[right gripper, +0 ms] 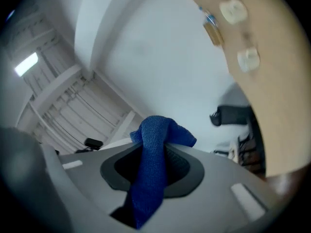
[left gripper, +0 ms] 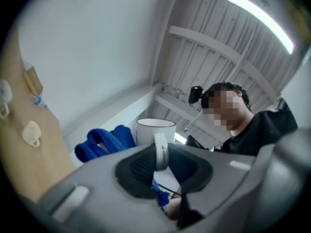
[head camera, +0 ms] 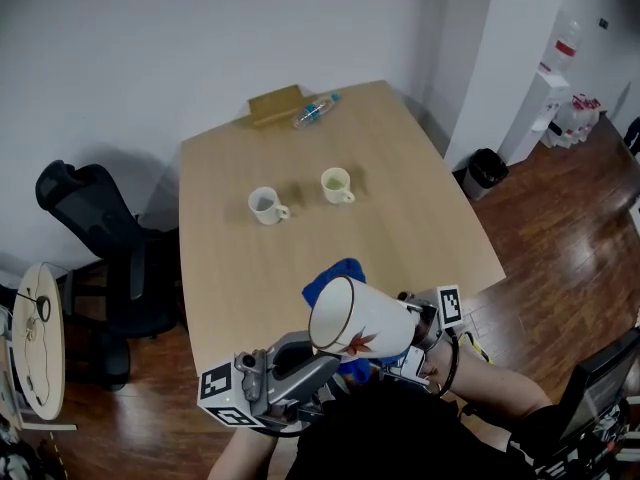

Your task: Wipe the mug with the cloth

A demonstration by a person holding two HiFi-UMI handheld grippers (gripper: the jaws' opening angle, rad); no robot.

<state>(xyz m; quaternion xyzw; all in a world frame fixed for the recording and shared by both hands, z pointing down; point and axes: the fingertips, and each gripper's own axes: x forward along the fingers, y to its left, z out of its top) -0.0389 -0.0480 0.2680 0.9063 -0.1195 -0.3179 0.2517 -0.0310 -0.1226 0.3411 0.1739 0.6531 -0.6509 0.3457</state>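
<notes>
Your left tongs (left gripper: 161, 155) are closed on the handle of the mug (head camera: 362, 318), held tilted on its side above the near edge of the bench (head camera: 430, 218); your right tongs (right gripper: 153, 165) are half closed, pinching the blue cloth (right gripper: 155, 130), bunched just beside the mug; two small cups (head camera: 266, 205) stand mid-bench.

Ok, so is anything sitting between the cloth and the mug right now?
Nothing visible stands between them. The left gripper is clamped on the handle of the mug, the right gripper grips the cloth, and in the head view the cloth sits close beside the mug, both raised over the near table edge.
</notes>
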